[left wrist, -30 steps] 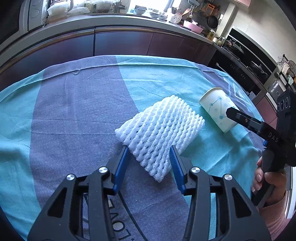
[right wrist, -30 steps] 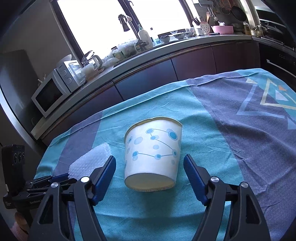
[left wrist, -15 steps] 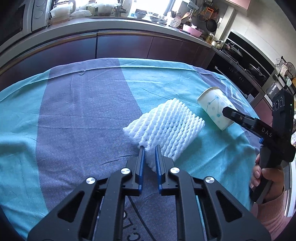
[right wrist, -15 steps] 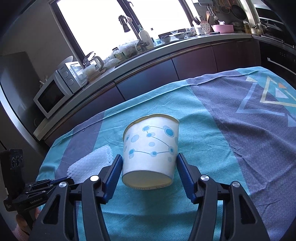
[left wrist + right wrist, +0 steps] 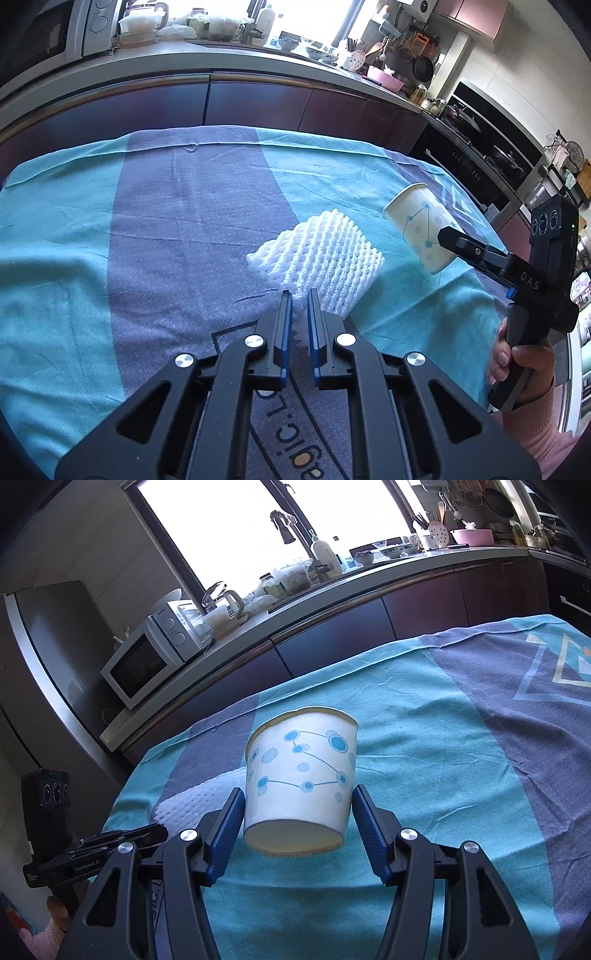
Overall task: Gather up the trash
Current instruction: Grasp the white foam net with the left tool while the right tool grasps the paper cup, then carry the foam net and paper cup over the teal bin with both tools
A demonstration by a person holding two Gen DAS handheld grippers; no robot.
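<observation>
A white foam fruit net [image 5: 321,258] is pinched at its near end by my left gripper [image 5: 298,299], which is shut on it and holds it just above the cloth; it also shows in the right wrist view [image 5: 195,794]. A white paper cup with blue dots [image 5: 301,775] is held tilted between the fingers of my right gripper [image 5: 297,812], its base toward the camera, lifted off the cloth. In the left wrist view the cup [image 5: 415,218] sits at the right gripper's tip.
A teal and grey tablecloth [image 5: 147,229] covers the table. Behind it runs a dark kitchen counter [image 5: 221,92] with a microwave [image 5: 147,661], a kettle and dishes. An oven [image 5: 491,147] stands at the right.
My left gripper closed on the foam net and raised its near end. My right gripper narrowed onto the cup and lifted it off the cloth.
</observation>
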